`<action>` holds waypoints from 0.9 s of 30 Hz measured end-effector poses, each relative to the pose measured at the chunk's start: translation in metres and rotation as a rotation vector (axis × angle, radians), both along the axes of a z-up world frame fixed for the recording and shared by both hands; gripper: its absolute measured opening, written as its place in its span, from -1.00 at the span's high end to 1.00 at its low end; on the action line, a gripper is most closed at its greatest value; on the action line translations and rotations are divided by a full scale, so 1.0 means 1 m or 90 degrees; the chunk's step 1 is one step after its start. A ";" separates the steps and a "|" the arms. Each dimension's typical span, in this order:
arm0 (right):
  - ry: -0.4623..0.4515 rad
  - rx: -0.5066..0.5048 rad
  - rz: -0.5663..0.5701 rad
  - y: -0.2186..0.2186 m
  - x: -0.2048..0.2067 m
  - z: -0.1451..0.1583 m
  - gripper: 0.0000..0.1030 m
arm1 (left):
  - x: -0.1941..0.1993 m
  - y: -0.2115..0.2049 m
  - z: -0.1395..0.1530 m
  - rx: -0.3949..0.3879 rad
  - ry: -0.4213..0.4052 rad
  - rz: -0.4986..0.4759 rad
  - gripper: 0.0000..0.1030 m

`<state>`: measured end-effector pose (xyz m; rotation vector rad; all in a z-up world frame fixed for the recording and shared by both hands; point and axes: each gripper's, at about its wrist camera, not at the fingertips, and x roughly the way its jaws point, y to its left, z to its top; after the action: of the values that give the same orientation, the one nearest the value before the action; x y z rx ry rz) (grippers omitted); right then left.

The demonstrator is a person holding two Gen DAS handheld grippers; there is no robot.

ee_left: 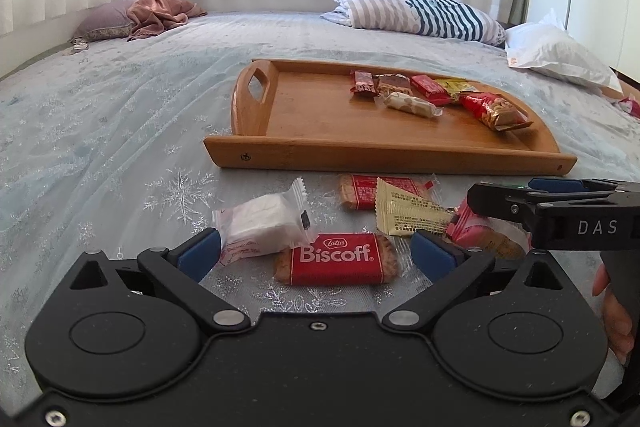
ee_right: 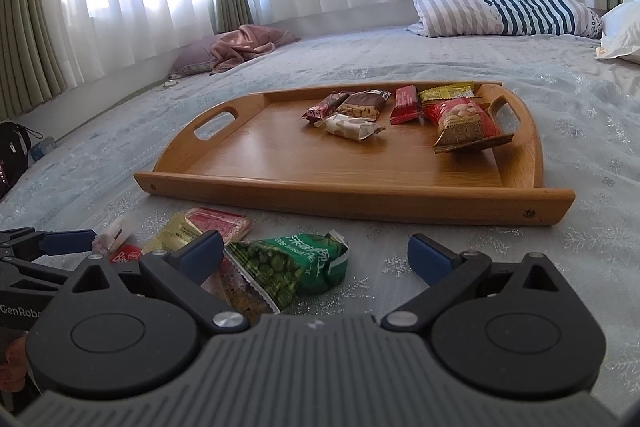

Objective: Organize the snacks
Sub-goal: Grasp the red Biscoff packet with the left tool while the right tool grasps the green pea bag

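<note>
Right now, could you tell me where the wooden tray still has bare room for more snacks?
The wooden tray is bare across its half nearest the cut-out handle and along the near rim. Its far end by the other handle is crowded: the peanut packet, nougat and bars sit bunched there.

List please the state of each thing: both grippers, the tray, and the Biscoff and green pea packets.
left gripper: open, holding nothing
right gripper: open, holding nothing
wooden tray: on bed, partly filled
Biscoff packet: sealed, on bed outside tray
green pea packet: sealed, on bed outside tray
</note>
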<state>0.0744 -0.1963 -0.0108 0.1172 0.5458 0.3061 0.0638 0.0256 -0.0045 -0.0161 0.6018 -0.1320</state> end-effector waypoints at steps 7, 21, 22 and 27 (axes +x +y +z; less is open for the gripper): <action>-0.003 0.004 0.008 0.001 -0.001 -0.002 -0.99 | 0.002 0.002 -0.004 -0.009 0.002 0.009 -0.99; -0.008 0.044 0.042 -0.006 -0.002 -0.005 -0.60 | 0.001 -0.003 -0.006 0.006 -0.002 0.005 -0.96; -0.010 0.047 0.046 -0.007 -0.003 -0.006 -0.55 | 0.000 -0.003 -0.006 0.006 -0.002 0.004 -0.95; -0.017 0.064 0.055 -0.010 -0.007 -0.006 -0.33 | -0.002 -0.005 -0.005 0.015 -0.003 -0.004 -0.78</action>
<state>0.0672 -0.2060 -0.0170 0.1862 0.5092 0.4189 0.0618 0.0207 -0.0098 0.0084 0.5983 -0.1314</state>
